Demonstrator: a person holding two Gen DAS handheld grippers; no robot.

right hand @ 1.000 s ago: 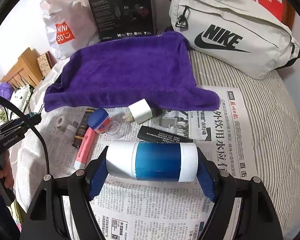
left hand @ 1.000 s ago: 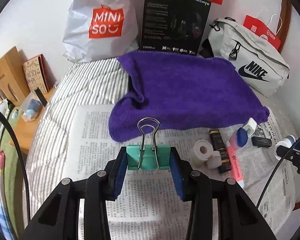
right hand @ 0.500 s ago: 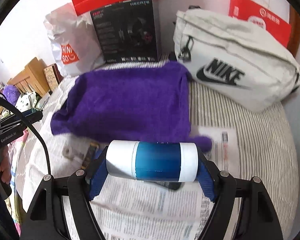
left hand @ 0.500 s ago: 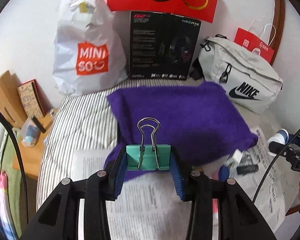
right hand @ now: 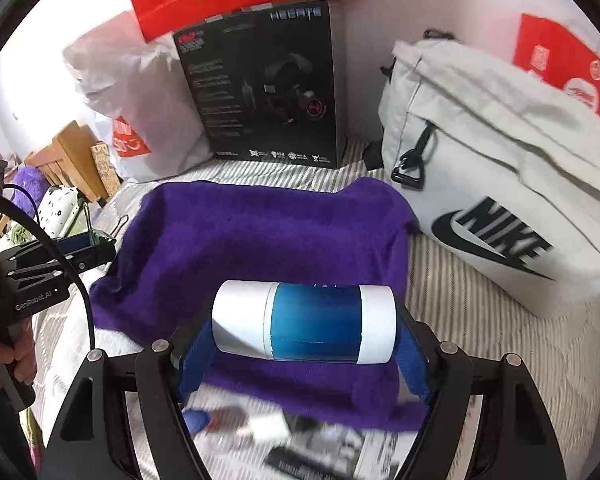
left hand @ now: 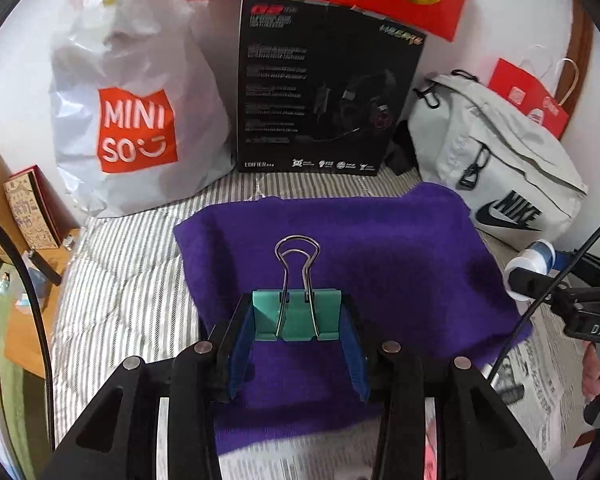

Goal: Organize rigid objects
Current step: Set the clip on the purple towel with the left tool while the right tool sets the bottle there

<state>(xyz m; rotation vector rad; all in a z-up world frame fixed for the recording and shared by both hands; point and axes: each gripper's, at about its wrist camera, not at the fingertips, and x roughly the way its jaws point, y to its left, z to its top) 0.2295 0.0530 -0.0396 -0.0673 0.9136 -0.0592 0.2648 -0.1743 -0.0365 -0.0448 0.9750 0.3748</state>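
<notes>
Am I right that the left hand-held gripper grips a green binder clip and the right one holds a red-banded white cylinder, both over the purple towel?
Not quite: the band is blue, as the right wrist view shows. The right hand-held gripper holds a blue-banded white cylinder; the left hand-held gripper grips the green binder clip, both over the purple towel.

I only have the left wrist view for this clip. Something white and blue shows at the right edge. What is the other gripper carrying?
Observer: The right gripper is shut on a bottle, white at both ends with a blue band, held sideways.
Operator: Is it over the newspaper?
Observer: It hangs over the near part of the purple towel.
Operator: Anything left below it?
Observer: A few small items lie blurred on the newspaper under the gripper.
</notes>
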